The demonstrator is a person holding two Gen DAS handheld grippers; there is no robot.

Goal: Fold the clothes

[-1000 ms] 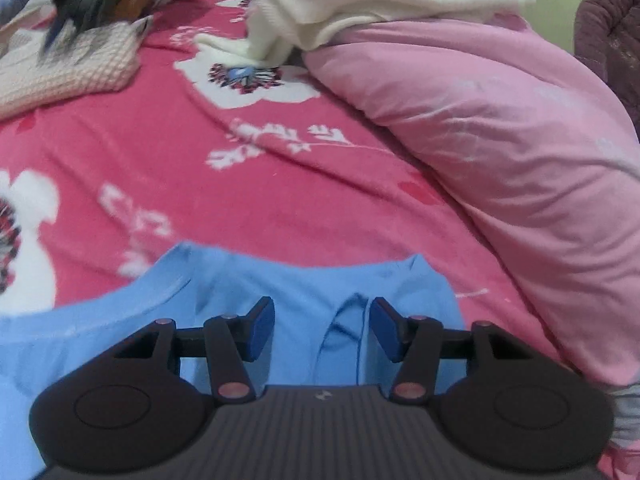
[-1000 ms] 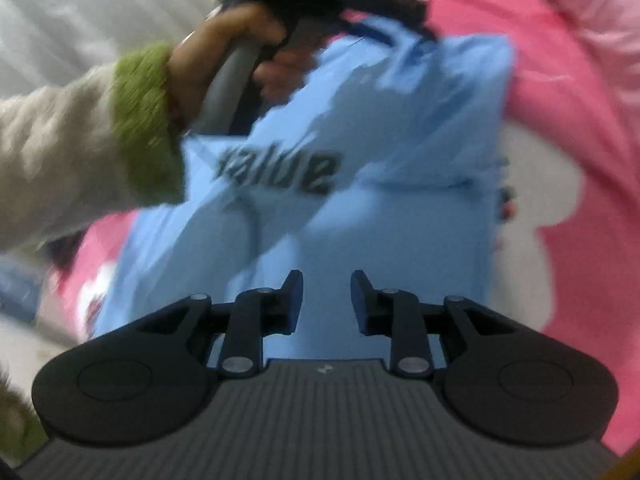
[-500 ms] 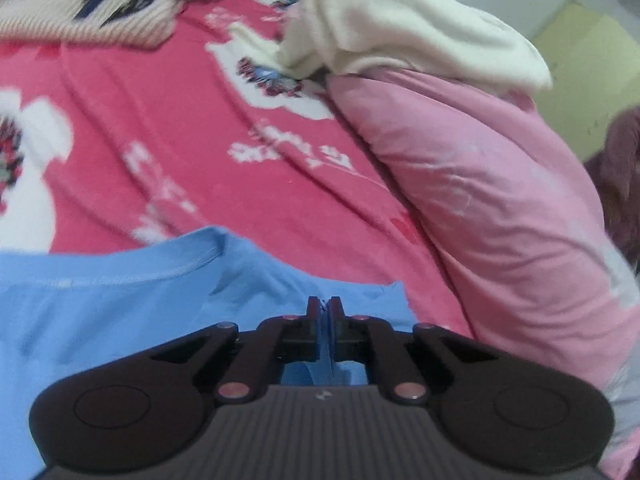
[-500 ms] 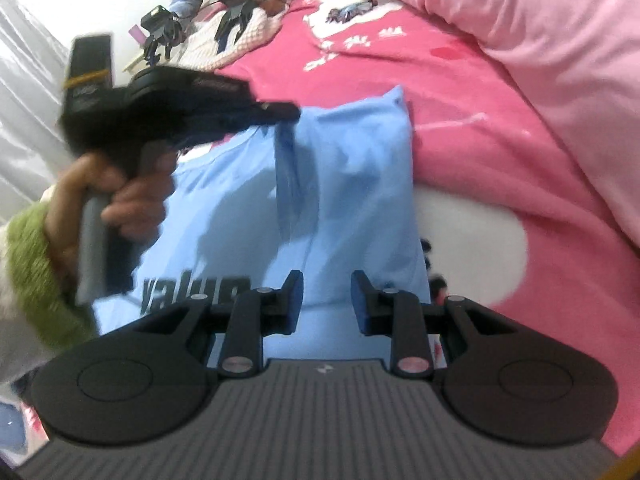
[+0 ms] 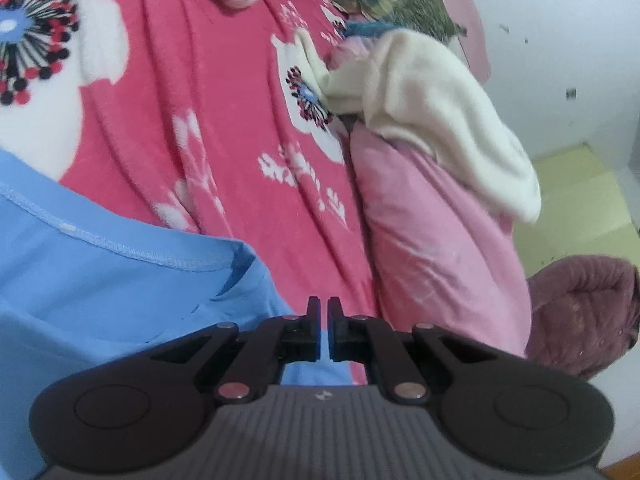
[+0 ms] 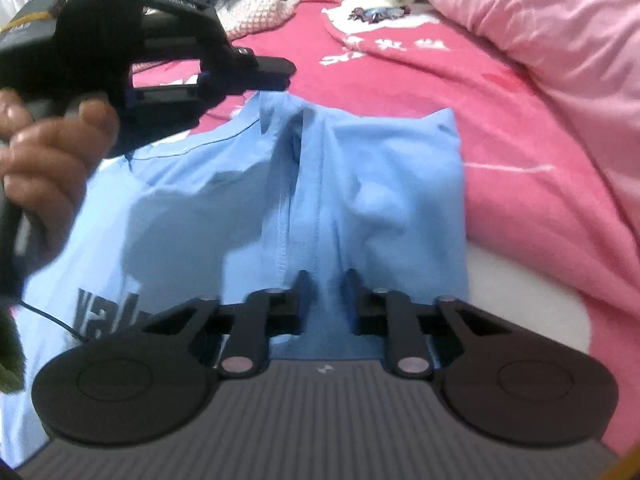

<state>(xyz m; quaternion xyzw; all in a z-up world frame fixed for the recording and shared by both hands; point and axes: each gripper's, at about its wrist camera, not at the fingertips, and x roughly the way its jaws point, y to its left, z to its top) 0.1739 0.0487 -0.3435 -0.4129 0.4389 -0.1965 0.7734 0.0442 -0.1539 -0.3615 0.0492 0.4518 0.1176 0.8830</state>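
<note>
Lifted higher now, the blue shirt is pinched by the left hand-held gripper; the right hand-held gripper is held open. The thin cloth could be dropped.

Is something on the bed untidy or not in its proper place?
Yes. A cream garment lies crumpled over the pink quilt, unfolded. The blue T-shirt is bunched into ridges where the left gripper pinches it.
</note>
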